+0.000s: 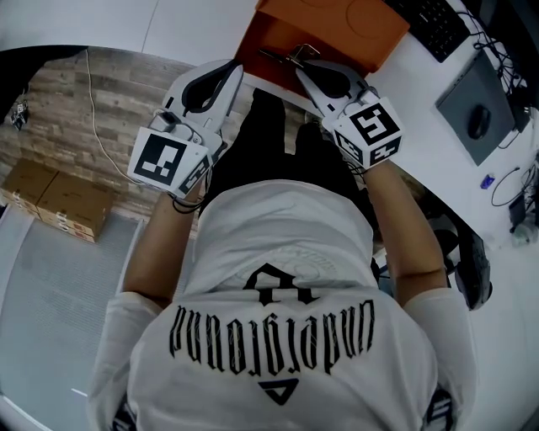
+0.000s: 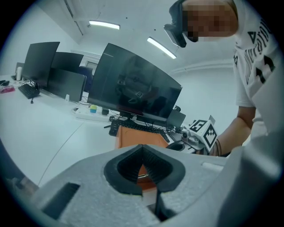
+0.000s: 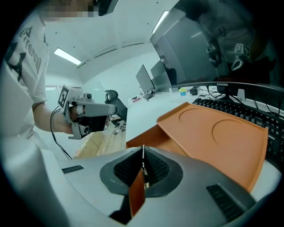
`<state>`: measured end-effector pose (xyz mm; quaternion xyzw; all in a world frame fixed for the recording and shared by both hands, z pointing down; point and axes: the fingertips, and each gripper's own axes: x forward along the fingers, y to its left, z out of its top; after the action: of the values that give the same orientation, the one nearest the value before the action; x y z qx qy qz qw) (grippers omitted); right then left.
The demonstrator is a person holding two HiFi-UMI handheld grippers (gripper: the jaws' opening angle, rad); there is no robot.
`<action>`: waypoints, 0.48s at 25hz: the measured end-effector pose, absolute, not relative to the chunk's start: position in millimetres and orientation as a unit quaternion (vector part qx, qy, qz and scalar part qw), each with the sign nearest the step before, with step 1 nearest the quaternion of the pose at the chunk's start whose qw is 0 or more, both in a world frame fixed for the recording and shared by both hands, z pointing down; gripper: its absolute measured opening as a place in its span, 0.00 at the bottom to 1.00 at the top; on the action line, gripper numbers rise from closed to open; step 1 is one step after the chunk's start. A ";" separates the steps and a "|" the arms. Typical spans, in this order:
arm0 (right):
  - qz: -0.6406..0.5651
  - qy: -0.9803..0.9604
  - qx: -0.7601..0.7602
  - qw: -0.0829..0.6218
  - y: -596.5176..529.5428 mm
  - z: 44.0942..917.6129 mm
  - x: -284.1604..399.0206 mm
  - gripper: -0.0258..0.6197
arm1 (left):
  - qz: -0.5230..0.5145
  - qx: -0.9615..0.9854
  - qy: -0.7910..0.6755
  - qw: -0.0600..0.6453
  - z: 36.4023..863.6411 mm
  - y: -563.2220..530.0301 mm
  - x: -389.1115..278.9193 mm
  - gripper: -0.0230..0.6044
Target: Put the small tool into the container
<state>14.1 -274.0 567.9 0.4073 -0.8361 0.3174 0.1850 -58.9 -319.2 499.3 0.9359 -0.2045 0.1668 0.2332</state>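
An orange container [image 1: 271, 44] stands open at the near edge of the white desk, its orange lid [image 1: 337, 23] lying across its far part. My right gripper [image 1: 301, 71] is shut on the small tool [image 1: 285, 57], a thin dark metal piece that juts left over the container's open part. In the right gripper view the tool [image 3: 143, 167] shows as a narrow metal strip pinched between the pads, with the lid [image 3: 213, 133] just ahead. My left gripper [image 1: 234, 69] hovers at the container's left edge, jaws closed together and holding nothing.
On the white desk [image 1: 421, 93] behind the container lie a black keyboard [image 1: 438, 25] and a mouse on a grey pad [image 1: 478, 122]. A large monitor [image 2: 133, 88] stands beyond. Cardboard boxes [image 1: 59, 198] sit on the floor at the left.
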 end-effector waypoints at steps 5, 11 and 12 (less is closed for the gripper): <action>0.329 -0.834 0.400 0.192 -272.9 579.1 14.2 0.08 | 0.170 0.934 -0.204 0.239 505.8 -317.4 -57.1 0.06; 0.337 -0.830 0.395 0.202 -271.1 587.8 14.7 0.08 | 0.170 0.931 -0.209 0.247 509.2 -319.6 -57.1 0.06; 0.338 -0.829 0.394 0.207 -270.4 590.0 15.0 0.08 | 0.170 0.931 -0.209 0.247 509.7 -319.4 -56.8 0.06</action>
<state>15.0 -270.4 590.0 0.3945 -0.8291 0.3380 0.2068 -56.8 -319.4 509.7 0.9308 -0.2091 0.1700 0.2471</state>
